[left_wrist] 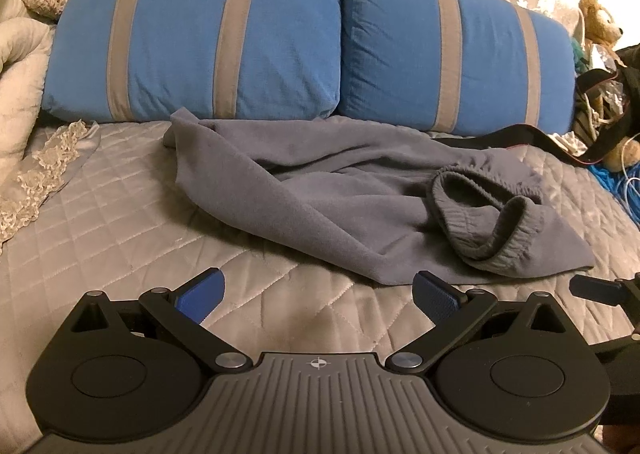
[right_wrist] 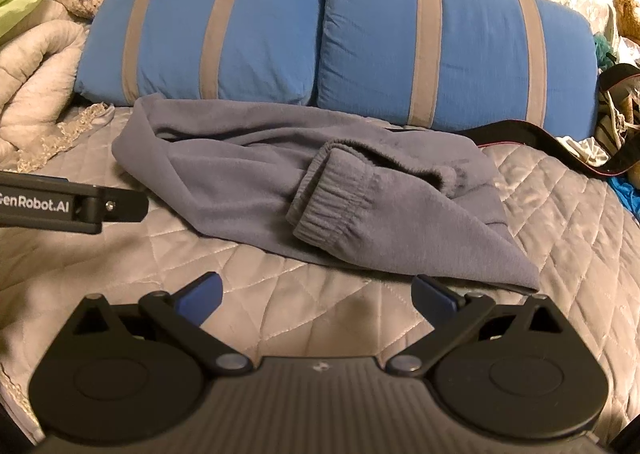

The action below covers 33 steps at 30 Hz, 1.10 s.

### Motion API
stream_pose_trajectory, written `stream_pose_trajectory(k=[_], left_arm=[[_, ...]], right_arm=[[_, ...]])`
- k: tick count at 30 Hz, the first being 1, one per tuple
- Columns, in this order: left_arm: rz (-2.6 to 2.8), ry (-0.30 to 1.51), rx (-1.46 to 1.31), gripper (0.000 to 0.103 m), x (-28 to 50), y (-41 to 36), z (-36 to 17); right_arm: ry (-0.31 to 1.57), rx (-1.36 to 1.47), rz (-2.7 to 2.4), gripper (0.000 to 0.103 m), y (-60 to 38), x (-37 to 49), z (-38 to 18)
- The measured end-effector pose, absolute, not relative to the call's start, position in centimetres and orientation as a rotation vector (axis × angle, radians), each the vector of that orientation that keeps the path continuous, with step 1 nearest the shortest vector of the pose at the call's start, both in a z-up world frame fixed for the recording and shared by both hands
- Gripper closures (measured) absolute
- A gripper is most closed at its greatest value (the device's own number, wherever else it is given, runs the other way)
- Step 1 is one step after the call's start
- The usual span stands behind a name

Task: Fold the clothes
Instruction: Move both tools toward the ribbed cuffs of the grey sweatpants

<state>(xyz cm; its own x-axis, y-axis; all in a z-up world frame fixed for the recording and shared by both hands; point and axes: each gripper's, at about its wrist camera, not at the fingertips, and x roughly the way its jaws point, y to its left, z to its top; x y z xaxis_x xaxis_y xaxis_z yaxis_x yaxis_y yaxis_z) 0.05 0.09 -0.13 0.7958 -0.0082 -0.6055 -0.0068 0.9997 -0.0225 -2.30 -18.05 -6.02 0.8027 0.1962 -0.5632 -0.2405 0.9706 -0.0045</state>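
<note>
Grey fleece sweatpants (left_wrist: 320,190) (right_wrist: 248,182) lie crumpled on the quilted grey bedspread (left_wrist: 120,222) (right_wrist: 568,222), in front of two blue pillows. Their elastic waistband (left_wrist: 484,210) (right_wrist: 340,202) is bunched toward the right side of the garment. My left gripper (left_wrist: 318,298) hovers open just short of the pants' near edge, with nothing between its blue pads. My right gripper (right_wrist: 316,298) is also open and empty, its right pad close to the pants' lower right corner (right_wrist: 516,274). The left gripper's body (right_wrist: 72,206) shows at the right wrist view's left edge.
Two blue pillows with grey stripes (left_wrist: 192,42) (right_wrist: 452,50) stand behind the pants. Rolled beige blankets (left_wrist: 24,66) (right_wrist: 36,86) pile at the left. A black strap (left_wrist: 532,142) (right_wrist: 532,138), a plush toy (left_wrist: 600,22) and clutter sit at the right.
</note>
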Motion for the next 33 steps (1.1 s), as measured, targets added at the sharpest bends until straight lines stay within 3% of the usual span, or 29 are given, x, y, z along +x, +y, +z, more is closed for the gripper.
stream_pose_trajectory(k=[11,21,33], left_arm=[[0.000,0.658,-0.014,0.001,0.0,0.0,-0.2],[0.006,0.654,-0.028,0.001,0.2,0.3,0.1],[-0.004,0.605,-0.068,0.001,0.9,0.5,2.1]], right_arm=[[0.578,-0.084,0.308,0.000,-17.7,-2.4,-6.2],[0.442,-0.138,0.338,0.000,-19.2,-2.0,-4.4],[0.380,-0.516,0.580,0.001,-20.2,0.4,-2.4]])
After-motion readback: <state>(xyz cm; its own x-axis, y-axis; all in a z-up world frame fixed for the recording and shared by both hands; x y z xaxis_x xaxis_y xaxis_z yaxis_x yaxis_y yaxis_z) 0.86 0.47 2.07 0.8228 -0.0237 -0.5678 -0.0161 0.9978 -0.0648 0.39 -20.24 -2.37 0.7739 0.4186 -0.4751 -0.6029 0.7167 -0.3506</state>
